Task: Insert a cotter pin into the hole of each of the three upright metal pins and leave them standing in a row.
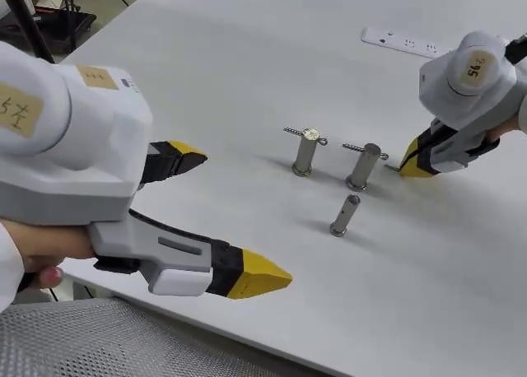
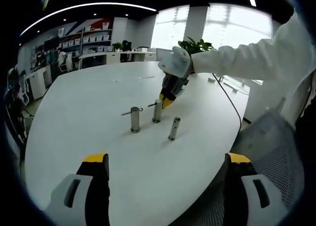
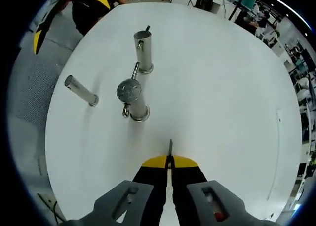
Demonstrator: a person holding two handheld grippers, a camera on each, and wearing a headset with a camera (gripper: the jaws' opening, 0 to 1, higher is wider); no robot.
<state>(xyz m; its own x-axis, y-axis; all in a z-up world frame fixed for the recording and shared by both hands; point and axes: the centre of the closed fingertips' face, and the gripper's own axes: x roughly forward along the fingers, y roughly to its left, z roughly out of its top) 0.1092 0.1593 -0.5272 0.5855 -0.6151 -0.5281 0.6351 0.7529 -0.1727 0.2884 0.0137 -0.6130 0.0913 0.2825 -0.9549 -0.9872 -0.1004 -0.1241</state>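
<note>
A: R side: right gripper (image 1: 409, 169) sits low at the tabletop, jaws pinched on a loose cotter pin (image 3: 170, 148). Thin shaft pokes out past the yellow tips. Prob the last one to fit.

B: Yep. Left gripper (image 1: 247, 216) hangs wide open near the table (image 1: 206, 64) edge, nothing in it, well apart from the work. My read: it's parked back so the R has room, ready to steady a pin if needed.

A: Task parts now. First pin (image 1: 305, 155) and second pin (image 1: 361, 169) stand upright side by side. First carries a fitted cotter pin (image 1: 292, 132) through its top, second has the same. Bare pin (image 1: 344, 215) stands in front of them, nearer the person, w/ nothing through it.

B: So 2 of 3 done, I'd say. Bare pin is out of line w/ the other two, so it may want nudging into the row afterwards.

A: Hard bits: the bare pin's hole is too small to make out in head view. In right gripper view that pin looks tilted, likely just fisheye.

B: How much of the held cotter pin sits inside the jaws is hidden, and I can't tell which end pokes out. White strip (image 1: 408, 41) on the far side, unclear what it is.
</note>
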